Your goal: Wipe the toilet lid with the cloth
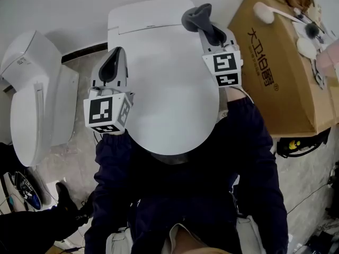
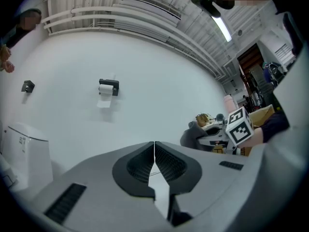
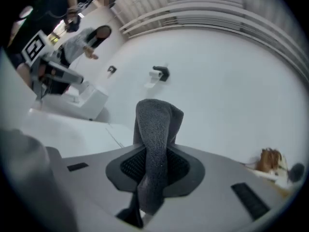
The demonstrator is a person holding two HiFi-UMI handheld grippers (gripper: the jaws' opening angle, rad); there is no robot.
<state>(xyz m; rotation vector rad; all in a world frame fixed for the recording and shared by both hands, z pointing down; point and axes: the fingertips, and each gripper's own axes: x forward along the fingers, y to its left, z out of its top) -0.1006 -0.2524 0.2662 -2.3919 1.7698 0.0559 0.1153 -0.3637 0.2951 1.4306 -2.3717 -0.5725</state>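
Observation:
A white toilet with its lid (image 1: 169, 83) down fills the middle of the head view. A grey cloth (image 1: 197, 18) is clamped in my right gripper (image 1: 207, 28), which is held over the lid's far right corner near the tank. In the right gripper view the cloth (image 3: 155, 149) stands folded between the jaws and sticks out past them. My left gripper (image 1: 112, 62) hovers at the lid's left edge, shut with nothing in it; its jaws (image 2: 154, 166) meet tip to tip in the left gripper view.
A second white toilet (image 1: 34, 94) stands to the left. A cardboard box (image 1: 280, 62) with brushes on top sits at the right. A toilet-paper holder (image 2: 108, 87) hangs on the white wall. A person's dark sleeves and legs fill the lower head view.

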